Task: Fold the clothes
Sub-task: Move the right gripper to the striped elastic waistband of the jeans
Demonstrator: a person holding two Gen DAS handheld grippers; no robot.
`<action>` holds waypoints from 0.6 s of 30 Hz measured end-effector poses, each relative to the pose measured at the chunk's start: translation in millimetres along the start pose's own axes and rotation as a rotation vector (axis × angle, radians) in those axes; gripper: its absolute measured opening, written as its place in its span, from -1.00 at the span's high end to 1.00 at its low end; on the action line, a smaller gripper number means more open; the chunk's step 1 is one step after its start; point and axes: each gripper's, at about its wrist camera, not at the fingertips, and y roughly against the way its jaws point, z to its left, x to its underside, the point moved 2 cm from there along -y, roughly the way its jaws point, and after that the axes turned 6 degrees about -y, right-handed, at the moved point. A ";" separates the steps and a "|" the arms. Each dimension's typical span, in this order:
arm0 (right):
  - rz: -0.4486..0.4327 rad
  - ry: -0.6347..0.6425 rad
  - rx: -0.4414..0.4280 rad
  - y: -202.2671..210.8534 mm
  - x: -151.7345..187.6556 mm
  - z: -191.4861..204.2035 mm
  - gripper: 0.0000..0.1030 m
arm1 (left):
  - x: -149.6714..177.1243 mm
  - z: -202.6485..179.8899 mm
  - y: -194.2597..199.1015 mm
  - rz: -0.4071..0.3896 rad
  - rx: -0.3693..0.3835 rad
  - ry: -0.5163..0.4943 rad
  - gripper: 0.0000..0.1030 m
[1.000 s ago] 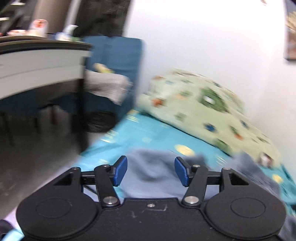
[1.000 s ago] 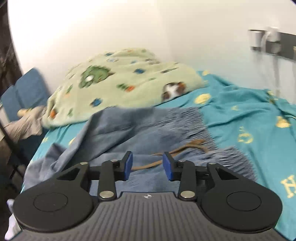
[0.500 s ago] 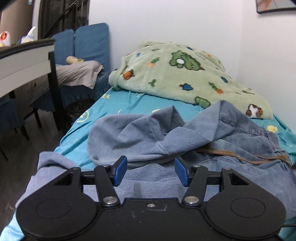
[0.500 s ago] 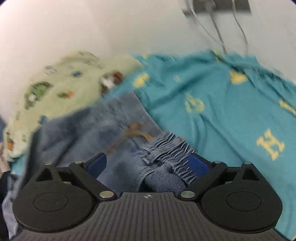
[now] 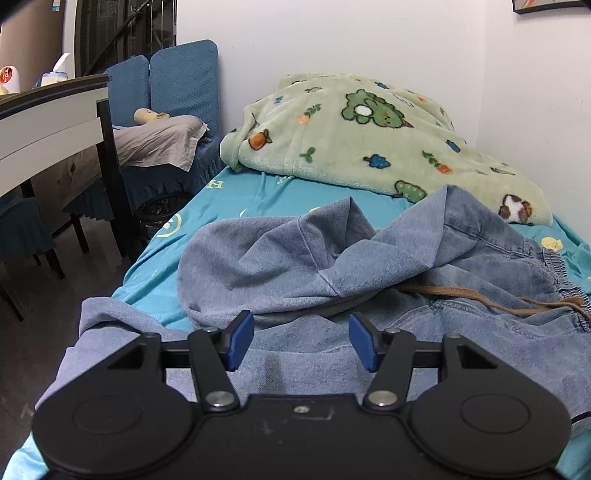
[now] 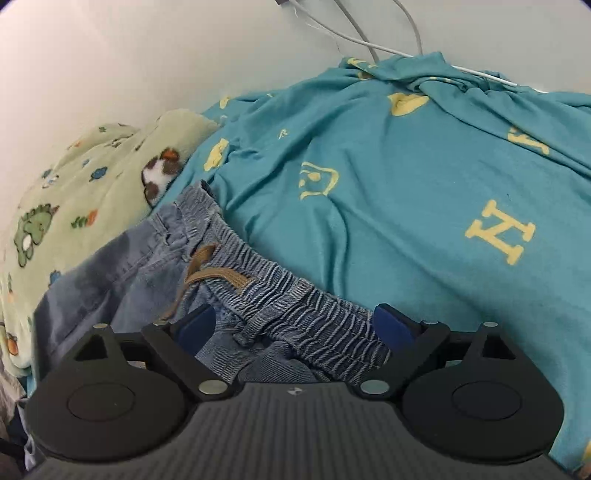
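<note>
A pair of light blue denim trousers (image 5: pixel 295 258) lies crumpled on the teal bed sheet (image 5: pixel 221 199), with a brown drawstring (image 5: pixel 461 295) at the elastic waistband. My left gripper (image 5: pixel 301 341) is open and empty just above the trouser leg fabric near the bed's front edge. In the right wrist view the waistband (image 6: pixel 303 306) with the drawstring (image 6: pixel 207 273) lies between the wide-open jaws of my right gripper (image 6: pixel 295 328). The jaws stand on either side of the band and are not closed on it.
A green cartoon-print blanket (image 5: pixel 369 133) is heaped at the head of the bed, also in the right wrist view (image 6: pixel 74 192). A white table (image 5: pixel 48 125) and blue chairs (image 5: pixel 177 74) stand left of the bed. White cables (image 6: pixel 369 33) hang on the wall.
The right gripper has opened wide and moved down onto the waistband. The left gripper has swung right and settled facing the trousers, still open.
</note>
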 end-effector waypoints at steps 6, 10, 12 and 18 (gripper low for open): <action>0.028 0.080 -0.184 16.9 12.6 25.3 -0.87 | 0.4 0.2 -1.6 0.000 -0.007 0.005 -0.05; 0.024 0.205 -0.263 35.0 27.9 45.8 -0.87 | -0.1 0.9 -2.4 -0.002 -0.012 0.014 -0.06; 0.017 0.252 -0.290 41.8 34.1 52.4 -0.84 | -0.4 0.7 -3.2 -0.002 -0.013 0.014 -0.07; -0.023 0.203 -0.217 49.7 32.0 39.5 -0.83 | -1.7 0.8 -2.4 -0.012 -0.006 0.022 -0.08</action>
